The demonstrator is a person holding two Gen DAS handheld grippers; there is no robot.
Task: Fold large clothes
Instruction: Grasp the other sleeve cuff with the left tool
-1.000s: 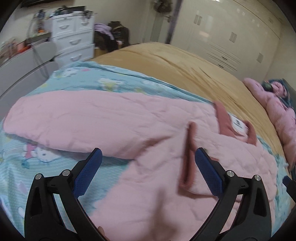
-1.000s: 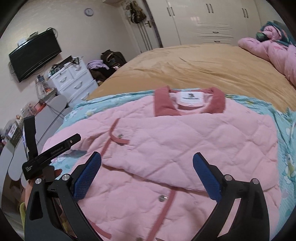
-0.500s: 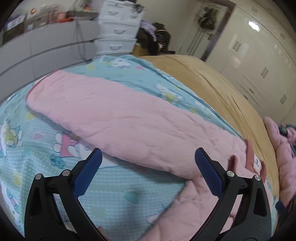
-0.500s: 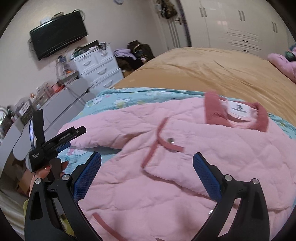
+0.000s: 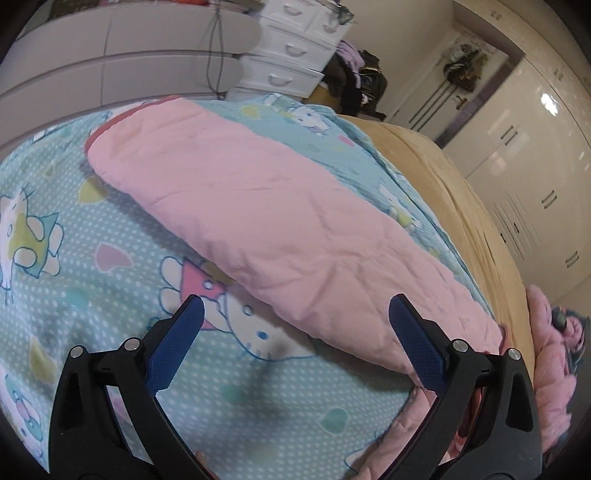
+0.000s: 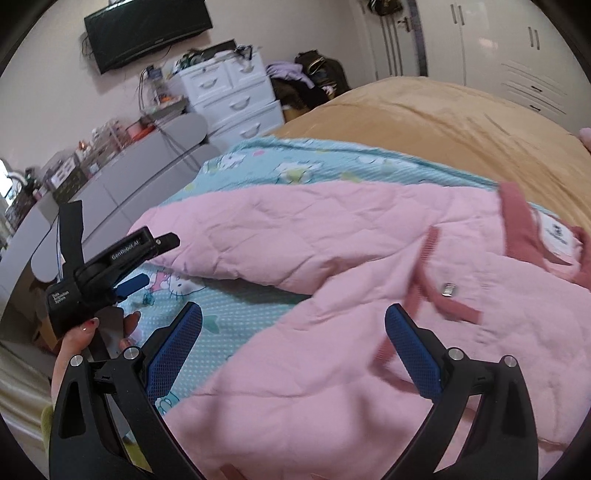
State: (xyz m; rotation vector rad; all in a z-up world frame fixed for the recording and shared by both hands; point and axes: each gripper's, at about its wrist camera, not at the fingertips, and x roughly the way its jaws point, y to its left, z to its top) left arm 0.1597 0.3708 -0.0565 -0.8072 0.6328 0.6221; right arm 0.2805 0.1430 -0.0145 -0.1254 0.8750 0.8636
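Observation:
A large pink quilted jacket (image 6: 351,295) with dark pink collar and trim lies front-up on a teal cartoon-print sheet (image 5: 92,295). Its left sleeve (image 5: 277,221) stretches out flat toward the bed's edge, cuff at the far end. My left gripper (image 5: 295,332) is open and empty, hovering above the sheet just in front of the sleeve. It also shows in the right wrist view (image 6: 122,269), beside the sleeve. My right gripper (image 6: 293,339) is open and empty above the jacket's front body.
A tan blanket (image 6: 443,129) covers the bed beyond the sheet. White drawers (image 6: 232,99), a grey low cabinet (image 5: 110,66) and a wall TV (image 6: 147,26) stand past the bed edge. White wardrobes (image 5: 535,166) line the far wall. Another pink garment (image 5: 554,332) lies at the right.
The left gripper has swung left from the jacket's body out along the sleeve. The right gripper has also turned left, toward the sleeve side. Both stayed open.

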